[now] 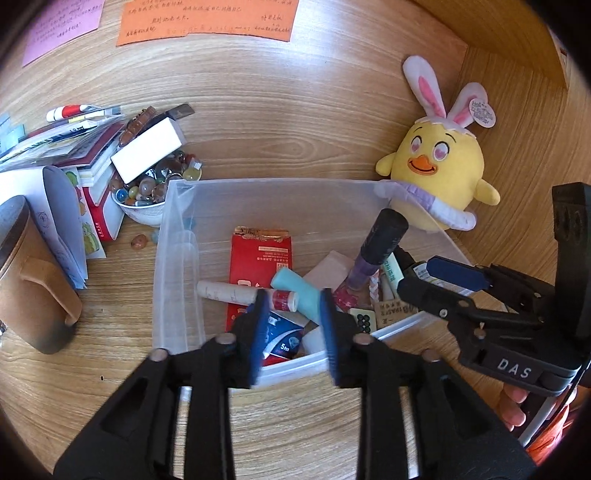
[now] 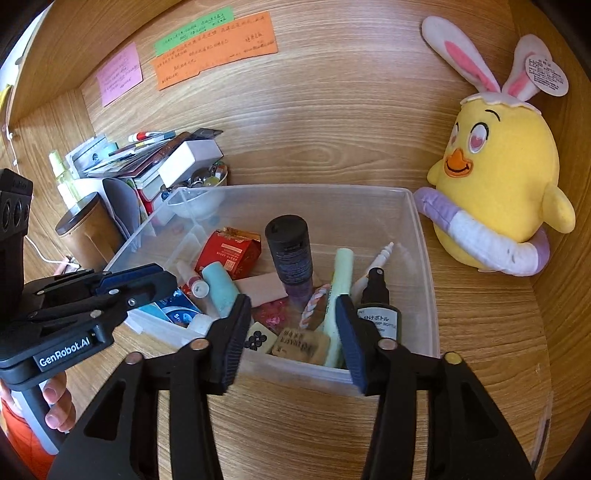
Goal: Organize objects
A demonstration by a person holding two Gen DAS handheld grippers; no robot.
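Note:
A clear plastic bin [image 1: 177, 258] [image 2: 424, 258] sits on the wooden desk and holds several small items. Among them are a red packet [image 1: 258, 258], a teal tube [image 1: 299, 291], a dark-capped purple bottle [image 2: 291, 254], a light green tube [image 2: 341, 273], a black spray bottle [image 2: 376, 295] and a mahjong tile [image 2: 258, 338]. My left gripper [image 1: 294, 299] hangs open over the bin's near wall, with nothing pressed between its blue pads. My right gripper [image 2: 292, 301] is open too, wider, above the near wall at the bin's right half, and holds nothing.
A yellow chick plush [image 1: 439, 166] with bunny ears leans at the bin's right. Left of the bin are a bowl of marbles [image 1: 147, 192], a white box [image 1: 147, 151] on stacked books, and a brown lidded cup [image 1: 29, 277]. Sticky notes [image 1: 207, 18] hang on the back panel.

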